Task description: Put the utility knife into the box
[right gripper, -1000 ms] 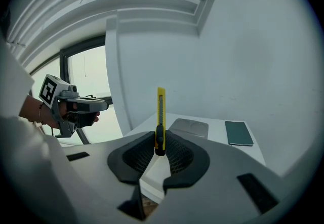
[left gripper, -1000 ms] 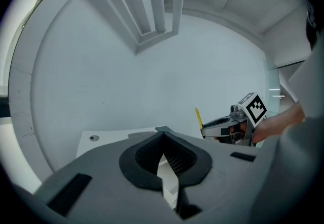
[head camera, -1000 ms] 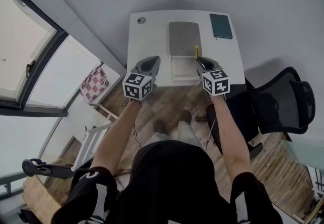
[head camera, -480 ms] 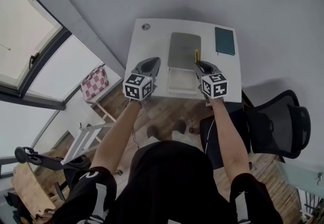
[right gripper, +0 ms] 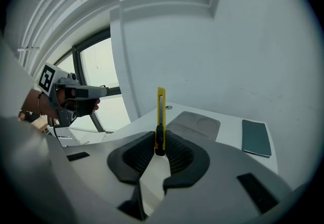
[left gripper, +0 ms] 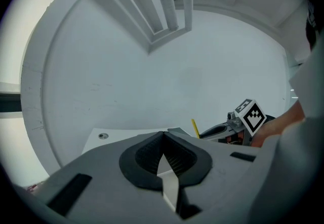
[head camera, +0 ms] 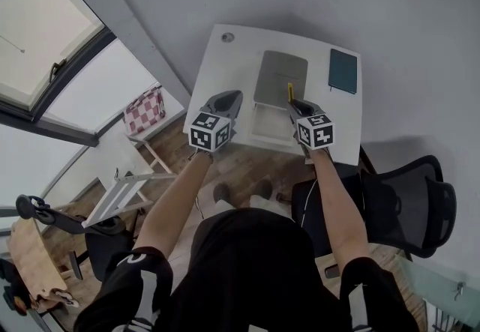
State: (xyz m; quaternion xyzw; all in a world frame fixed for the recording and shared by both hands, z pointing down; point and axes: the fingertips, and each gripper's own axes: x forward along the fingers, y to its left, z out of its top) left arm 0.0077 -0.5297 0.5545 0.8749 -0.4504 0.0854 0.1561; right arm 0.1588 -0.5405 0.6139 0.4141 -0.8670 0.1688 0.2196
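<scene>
**Knife poised over box.** A yellow knife (right gripper: 160,109) is clamped upright in the right gripper (right gripper: 160,143). Its lower end is pinched between the ribbed pads, and most of its length is left standing clear above the jaws. In the head view the knife (head camera: 290,91) is seen at upper centre of the frame, carried in the air by the right gripper (head camera: 295,106). It is lined up with the right side of the open white box (head camera: 268,127), which is set at the near edge of the table (head camera: 217,72). The knife is not yet inside. The grip by one end appears chosen so that the free length can be tipped or lowered in without the jaws fouling the walls.

The left gripper (left gripper: 163,136) is shown with its jaws brought together on nothing. In the head view the left gripper (head camera: 227,101) is held just left of the box, apparently parked out of the way and ready to steady the box if needed.

A grey lid (head camera: 281,76) is laid flat behind the box, toward the top of the frame, so the opening is left unobstructed. Whether it is hinged to the box cannot be told. A teal notebook (head camera: 344,70) is placed at the table's upper right, well apart from the work. The task is judged to be at the carrying stage, with lowering and release yet to be done.
</scene>
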